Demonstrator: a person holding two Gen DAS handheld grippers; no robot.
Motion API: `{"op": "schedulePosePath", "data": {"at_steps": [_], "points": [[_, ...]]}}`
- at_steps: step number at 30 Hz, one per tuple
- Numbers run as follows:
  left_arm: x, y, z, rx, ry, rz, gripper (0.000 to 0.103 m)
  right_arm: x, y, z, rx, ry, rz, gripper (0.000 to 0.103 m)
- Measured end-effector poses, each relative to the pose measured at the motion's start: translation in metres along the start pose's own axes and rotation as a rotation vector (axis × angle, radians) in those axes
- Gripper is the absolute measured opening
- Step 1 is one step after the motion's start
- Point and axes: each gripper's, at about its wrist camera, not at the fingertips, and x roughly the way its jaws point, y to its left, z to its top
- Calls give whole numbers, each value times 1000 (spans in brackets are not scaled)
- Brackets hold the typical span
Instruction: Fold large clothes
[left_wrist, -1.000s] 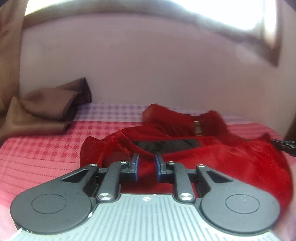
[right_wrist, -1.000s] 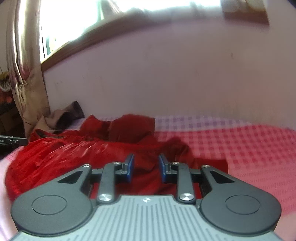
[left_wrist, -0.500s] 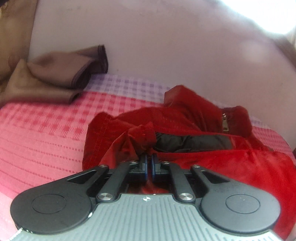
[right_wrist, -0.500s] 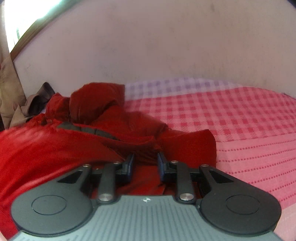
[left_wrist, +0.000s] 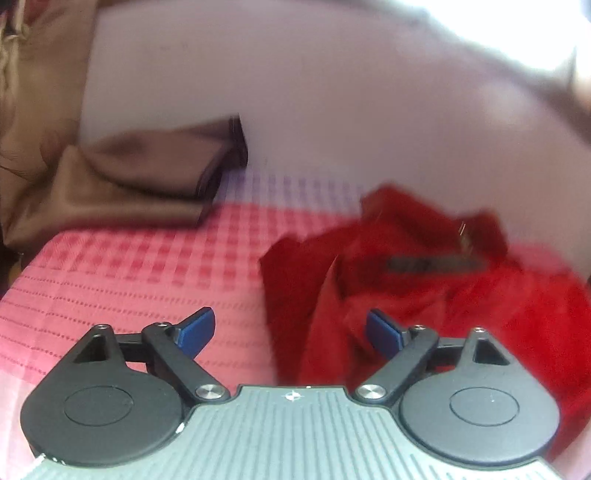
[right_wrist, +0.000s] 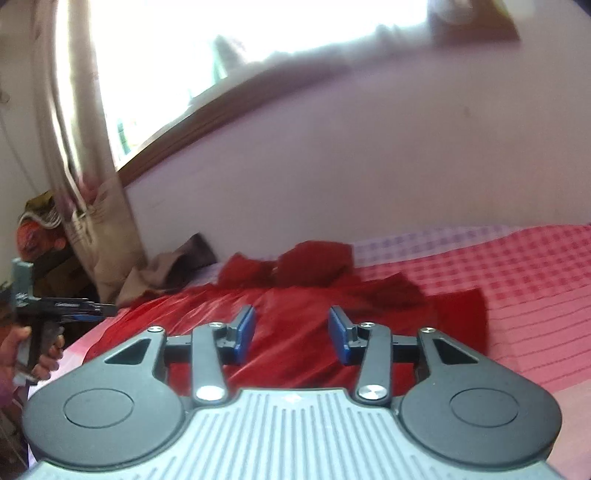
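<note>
Red garment (right_wrist: 295, 325) beneath spread right claw (right_wrist: 291, 330), ungripped

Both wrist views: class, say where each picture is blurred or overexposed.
Left wrist view: red garment and brown cloth smeared by motion blur, top right corner washed out. Right wrist view: window blown out white, curtain soft, walls bent by fisheye.

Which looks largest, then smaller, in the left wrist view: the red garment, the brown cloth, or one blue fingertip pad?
1. Red garment, though it lies nearer the camera, so the lead over the cloth is unsure.
2. Brown cloth, farther back by the wall.
3. Blue fingertip pad, plainly smallest despite being closest.
</note>
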Motion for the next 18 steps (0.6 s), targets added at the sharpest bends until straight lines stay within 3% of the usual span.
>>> {"op": "schedulePosePath", "data": {"at_steps": [4, 10, 12, 13, 14, 15, 18], "points": [[13, 24, -10, -58, -12, -60, 95, -1, 24, -8, -39, 28, 35, 43], [47, 41, -24, -78, 107, -259, 102, -1, 41, -14, -67, 65, 40, 45], [50, 43, -26, -54, 88, -303, 95, -3, 43, -16, -63, 66, 39, 49], [51, 41, -26, -36, 82, -331, 80, -4, 44, -17, -59, 67, 43, 52], [53, 42, -27, -45, 83, -386, 54, -3, 46, -18, -53, 67, 47, 54], [56, 45, -28, -80, 94, -457, 45, -2, 47, -18, -48, 66, 48, 55], [52, 47, -34, -115, 62, -479, 36, 1, 57, -19, -50, 58, 59, 55]]}}
